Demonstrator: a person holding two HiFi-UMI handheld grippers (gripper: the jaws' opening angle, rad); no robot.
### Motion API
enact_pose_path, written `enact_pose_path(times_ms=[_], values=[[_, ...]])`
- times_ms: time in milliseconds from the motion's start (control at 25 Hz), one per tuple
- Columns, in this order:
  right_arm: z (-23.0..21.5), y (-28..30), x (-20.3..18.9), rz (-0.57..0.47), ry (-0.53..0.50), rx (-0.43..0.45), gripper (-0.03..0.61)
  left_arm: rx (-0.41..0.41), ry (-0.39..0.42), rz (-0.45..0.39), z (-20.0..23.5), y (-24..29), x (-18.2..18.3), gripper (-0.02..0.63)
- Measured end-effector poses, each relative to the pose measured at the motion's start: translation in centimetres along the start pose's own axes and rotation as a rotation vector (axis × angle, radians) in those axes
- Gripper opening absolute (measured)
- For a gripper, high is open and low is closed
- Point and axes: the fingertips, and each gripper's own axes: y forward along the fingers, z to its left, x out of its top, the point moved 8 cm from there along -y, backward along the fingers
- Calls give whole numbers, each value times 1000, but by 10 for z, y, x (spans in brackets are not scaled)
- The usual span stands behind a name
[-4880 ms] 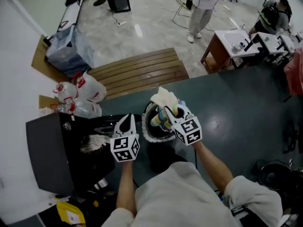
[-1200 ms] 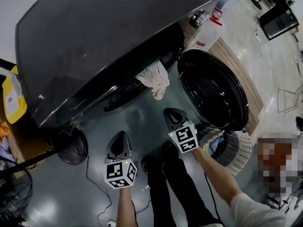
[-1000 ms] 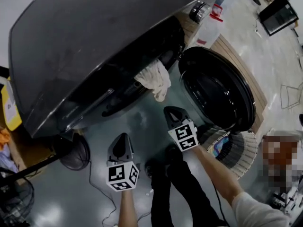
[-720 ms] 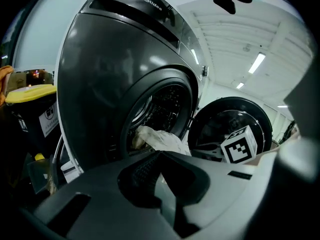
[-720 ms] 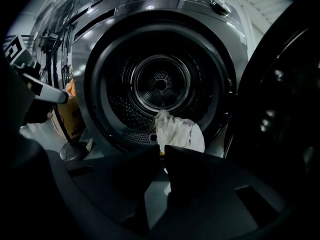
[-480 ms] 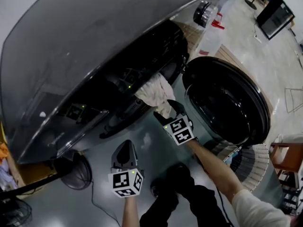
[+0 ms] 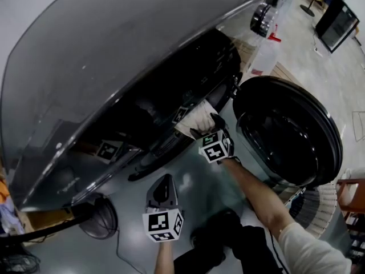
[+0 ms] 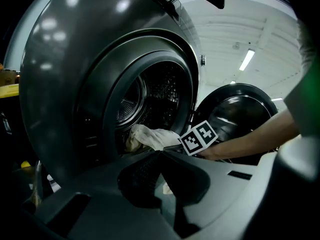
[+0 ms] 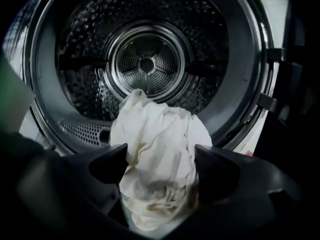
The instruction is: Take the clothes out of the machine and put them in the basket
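white cloth point(image 9: 155, 129) hangs over the drum point(image 9: 145, 64) lip of the machine point(image 7: 114, 67), its bottom end hidden by my right gripper point(image 9: 161, 154). those jaws have just been opening and sit spread wide around the cloth, not pinching it. left gripper point(image 8: 160, 154) hangs lower, jaws together, nothing in them. the basket point(image 7: 322, 201) is mostly cut off behind the door point(image 7: 291, 130).

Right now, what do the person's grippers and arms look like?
The left gripper and right gripper are dark grey with tapered jaws; each carries a white cube with black square markers. The right one's jaws have just been opening, white cloth between them. The right arm has a light short sleeve; the left forearm is bare.
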Motion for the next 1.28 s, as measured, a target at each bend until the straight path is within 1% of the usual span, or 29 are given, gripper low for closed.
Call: enact_pose_path(times_ms=[40, 80, 120, 200, 280, 360, 480, 600, 800, 920, 1040, 1280], values=[[2, 0, -3, 19, -22, -11, 422, -1, -1, 1, 0, 0, -1, 18], [4, -1, -5, 39, -34, -14, 345, -2, -2, 3, 1, 0, -2, 18], [7, -1, -6, 58, -37, -8, 218, -3, 0, 5, 1, -1, -2, 18], [10, -2, -7, 95, -24, 27, 138, -6, 5, 5, 1, -3, 1, 18], [12, -7, -3, 111, -2, 79, 106, -6, 8, 3, 0, -6, 7, 18], [15, -16, 1, 94, 16, 119, 94, -5, -1, 4, 0, -11, 14, 18], [22, -42, 14, 47, 19, 152, 86, -10, -12, 14, -7, -24, 26, 18], [28, -74, 31, 25, 26, 166, 84, -16, -15, 23, -18, -42, 46, 18], [28, -132, 69, 1, 36, 173, 81, -20, -27, 24, -33, -73, 90, 18], [26, -174, 91, -6, 41, 176, 81, -21, -35, 18, -46, -94, 121, 18], [20, -220, 117, -22, 50, 170, 81, -24, -40, -3, -61, -114, 160, 18], [7, -344, 173, -35, 78, 166, 81, -3, -48, -1, -107, -186, 244, 18]])
